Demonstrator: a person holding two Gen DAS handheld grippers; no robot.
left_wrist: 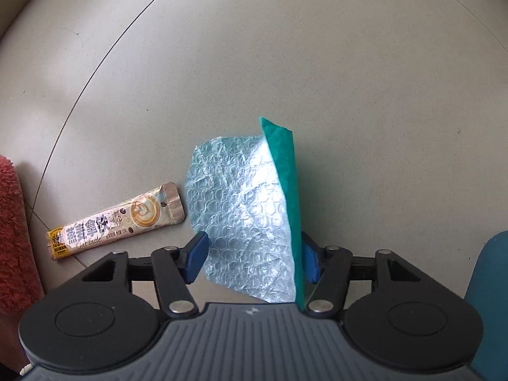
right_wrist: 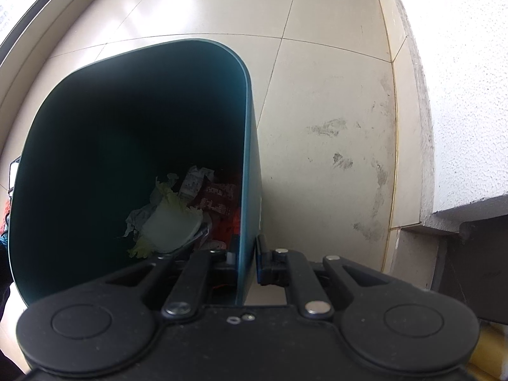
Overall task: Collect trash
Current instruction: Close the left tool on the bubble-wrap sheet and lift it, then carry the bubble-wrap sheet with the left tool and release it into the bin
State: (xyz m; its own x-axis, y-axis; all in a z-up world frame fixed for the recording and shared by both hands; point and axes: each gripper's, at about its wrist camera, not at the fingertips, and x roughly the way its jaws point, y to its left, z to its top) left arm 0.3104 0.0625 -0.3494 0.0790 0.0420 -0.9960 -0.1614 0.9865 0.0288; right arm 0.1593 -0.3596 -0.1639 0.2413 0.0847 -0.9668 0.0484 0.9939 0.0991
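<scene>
On the left wrist view, at the far left edge, I see a pink fuzzy cloth [left_wrist: 11,231] on the floor [left_wrist: 285,47]. Just to its right lies an oat latte sachet [left_wrist: 117,220], flat on the tiles, its sealed end pointing toward the bubble-wrap mailer [left_wrist: 241,216]. The mailer stands on edge, its silvery bubble lining facing left and its teal outer skin [left_wrist: 285,171] facing right. The left gripper [left_wrist: 254,254] points down at it. Its jaws are part-way apart with the mailer between them. The blue left pad [left_wrist: 195,258] sits at the lining's edge and the right pad [left_wrist: 309,263] lies against the teal skin. I cannot tell whether they press firmly yet. At the far right edge, a dark blue curved surface [left_wrist: 489,285] enters the frame.

On the right wrist view, a teal trash bin [right_wrist: 250,158] fills the left half and stands on pale floor tiles [right_wrist: 317,95]. Inside, at the bottom, I see a cabbage leaf [right_wrist: 168,225], crumpled paper and a dark red wrapper [right_wrist: 219,200]. The right gripper [right_wrist: 246,260] has its jaws clamped together on the bin's near right wall, one pad inside and one outside. Further right come scuffed tiles, a skirting strip and a white textured wall [right_wrist: 470,95].
</scene>
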